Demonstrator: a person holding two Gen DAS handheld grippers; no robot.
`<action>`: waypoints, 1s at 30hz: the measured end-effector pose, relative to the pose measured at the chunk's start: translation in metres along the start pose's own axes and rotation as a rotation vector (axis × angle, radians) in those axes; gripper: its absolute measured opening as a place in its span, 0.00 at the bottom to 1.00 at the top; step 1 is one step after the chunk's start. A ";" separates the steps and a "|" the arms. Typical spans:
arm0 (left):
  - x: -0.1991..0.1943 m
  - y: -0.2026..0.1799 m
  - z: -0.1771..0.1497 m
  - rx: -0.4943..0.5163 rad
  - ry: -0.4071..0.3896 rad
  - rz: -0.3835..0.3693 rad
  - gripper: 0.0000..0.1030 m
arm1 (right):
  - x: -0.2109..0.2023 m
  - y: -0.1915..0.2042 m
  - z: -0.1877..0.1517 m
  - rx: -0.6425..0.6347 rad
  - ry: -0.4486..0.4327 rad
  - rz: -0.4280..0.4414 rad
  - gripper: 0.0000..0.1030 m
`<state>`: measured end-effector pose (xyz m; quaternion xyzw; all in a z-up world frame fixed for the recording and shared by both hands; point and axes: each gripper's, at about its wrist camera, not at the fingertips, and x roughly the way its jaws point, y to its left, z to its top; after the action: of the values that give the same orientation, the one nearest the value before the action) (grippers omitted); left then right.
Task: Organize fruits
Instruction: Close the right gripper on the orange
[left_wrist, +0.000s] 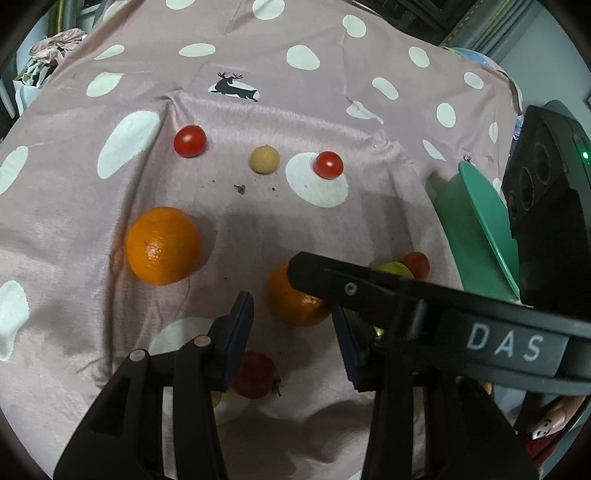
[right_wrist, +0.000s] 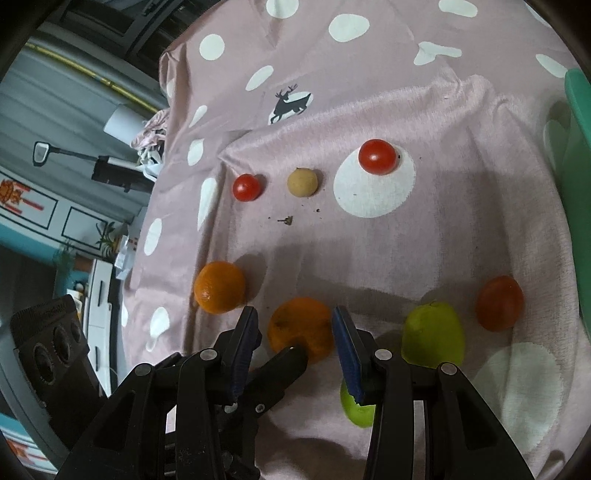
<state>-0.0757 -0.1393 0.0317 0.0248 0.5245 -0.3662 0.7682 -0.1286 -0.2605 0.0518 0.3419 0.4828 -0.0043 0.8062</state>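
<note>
Fruit lies on a pink spotted cloth (right_wrist: 443, 236). One orange (right_wrist: 299, 328) sits just beyond my right gripper (right_wrist: 294, 310), whose blue pads stand apart with a gap to the fruit. The same orange (left_wrist: 291, 306) shows ahead of my left gripper (left_wrist: 291, 302), also open and holding nothing. A black finger of the right gripper (left_wrist: 332, 280) crosses over that orange. A second orange (left_wrist: 162, 245) lies to the left. Two red tomatoes (left_wrist: 190, 140) (left_wrist: 328, 164) flank a beige round fruit (left_wrist: 263, 158) farther back. A reddish fruit (left_wrist: 258, 373) lies under the left pad.
A green fruit (right_wrist: 432, 336) and a dark red fruit (right_wrist: 498, 302) lie right of the near orange, another green fruit (right_wrist: 354, 410) under the right pad. A green container (left_wrist: 476, 232) stands at the cloth's right edge. Small crumbs (left_wrist: 240, 189) dot the middle.
</note>
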 end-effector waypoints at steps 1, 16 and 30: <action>0.001 0.000 0.000 -0.003 0.001 -0.004 0.42 | 0.001 -0.001 -0.001 0.001 0.004 -0.002 0.44; 0.015 -0.002 -0.002 -0.003 0.039 -0.016 0.42 | 0.008 0.001 -0.003 -0.014 0.019 -0.028 0.44; 0.013 -0.005 -0.002 0.010 -0.007 0.012 0.42 | 0.007 0.003 -0.003 -0.025 0.004 -0.019 0.44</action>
<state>-0.0775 -0.1491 0.0218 0.0303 0.5199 -0.3644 0.7720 -0.1262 -0.2541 0.0469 0.3272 0.4878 -0.0050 0.8093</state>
